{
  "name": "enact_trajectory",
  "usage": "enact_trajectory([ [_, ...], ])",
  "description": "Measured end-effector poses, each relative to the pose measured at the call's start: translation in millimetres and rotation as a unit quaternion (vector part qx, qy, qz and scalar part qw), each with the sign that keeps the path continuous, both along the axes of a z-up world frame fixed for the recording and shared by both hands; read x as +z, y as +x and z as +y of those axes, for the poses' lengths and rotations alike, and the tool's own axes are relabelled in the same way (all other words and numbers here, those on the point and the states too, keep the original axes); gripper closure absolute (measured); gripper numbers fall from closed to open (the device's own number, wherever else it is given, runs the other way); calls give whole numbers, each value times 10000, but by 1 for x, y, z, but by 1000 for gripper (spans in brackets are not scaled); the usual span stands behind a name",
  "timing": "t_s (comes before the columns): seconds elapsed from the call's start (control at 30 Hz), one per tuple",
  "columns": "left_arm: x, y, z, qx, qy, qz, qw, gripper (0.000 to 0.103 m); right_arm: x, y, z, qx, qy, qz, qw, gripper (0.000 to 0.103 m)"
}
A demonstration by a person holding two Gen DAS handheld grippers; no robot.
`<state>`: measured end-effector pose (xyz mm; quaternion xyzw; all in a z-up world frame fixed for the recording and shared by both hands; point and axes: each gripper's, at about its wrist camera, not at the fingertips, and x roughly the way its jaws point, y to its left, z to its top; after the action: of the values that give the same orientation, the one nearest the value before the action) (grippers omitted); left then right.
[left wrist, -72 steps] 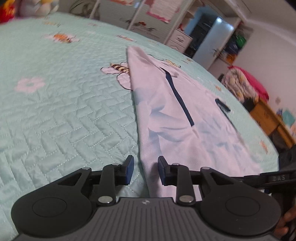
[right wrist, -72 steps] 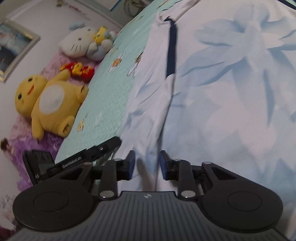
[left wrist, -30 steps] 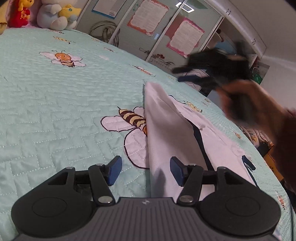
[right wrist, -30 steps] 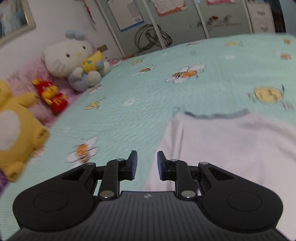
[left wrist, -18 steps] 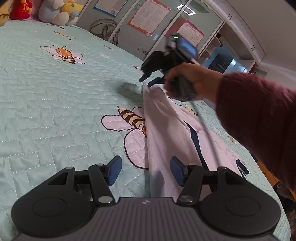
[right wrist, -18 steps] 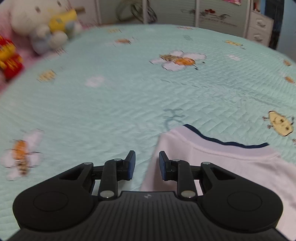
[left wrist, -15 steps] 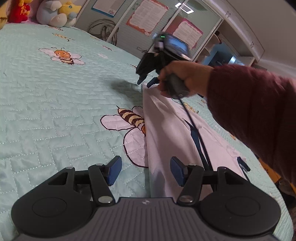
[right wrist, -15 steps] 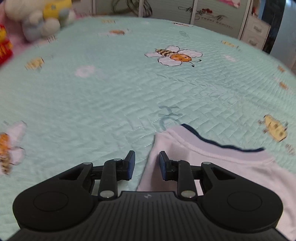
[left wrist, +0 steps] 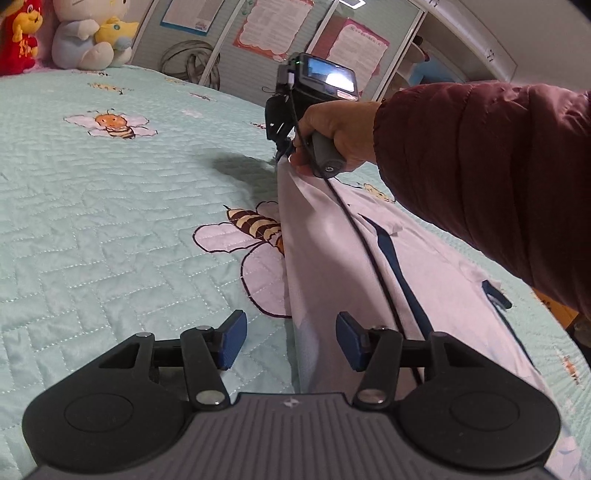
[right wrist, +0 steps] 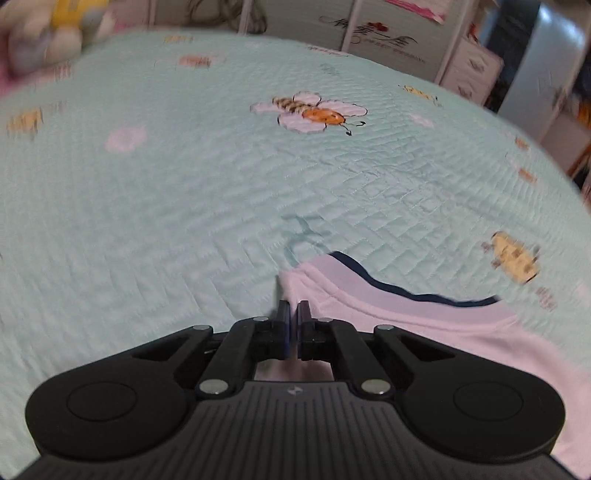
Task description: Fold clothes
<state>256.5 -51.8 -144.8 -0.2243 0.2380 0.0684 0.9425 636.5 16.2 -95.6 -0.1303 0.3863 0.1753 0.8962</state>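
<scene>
A pale white shirt [left wrist: 332,251] with navy trim lies folded lengthwise on the mint quilted bedspread [left wrist: 110,221]. My left gripper [left wrist: 291,338] is open, its fingers either side of the shirt's near folded edge, low over the bed. My right gripper [right wrist: 294,317] is shut on the shirt's far corner [right wrist: 295,280] beside the navy-edged hem [right wrist: 406,291]. In the left wrist view the right gripper [left wrist: 282,147] shows at the shirt's far end, held by a hand in a maroon sleeve, with its cable trailing over the cloth.
Plush toys [left wrist: 88,37] sit at the head of the bed. Wardrobe doors with posters [left wrist: 273,29] stand behind the bed. A wooden piece of furniture [left wrist: 557,314] stands past the right edge of the bed.
The right gripper swung to the shirt's far corner and closed on it. The left gripper opened wider earlier and has stayed at the near folded edge.
</scene>
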Motion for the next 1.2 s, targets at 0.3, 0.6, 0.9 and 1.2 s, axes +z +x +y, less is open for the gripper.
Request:
enact_trajectory([
  [0.3,-1,0,2,56,53,44,10000,49,6,11,-28,457,1310,217,9901,89],
  [0.6,-2,2,1,87,12,3,10000,48,48,-20,-216,-250,2670,-183,9632,60],
  [0.9,-3,5,-1,106,70,-6,9999,45,-8,-38,-289,-754,2755,184,9582,56],
  [1.2,-3,4,0,81,14,-29,10000,43,-25,-24,-281,-700,2619,368,9619,74],
])
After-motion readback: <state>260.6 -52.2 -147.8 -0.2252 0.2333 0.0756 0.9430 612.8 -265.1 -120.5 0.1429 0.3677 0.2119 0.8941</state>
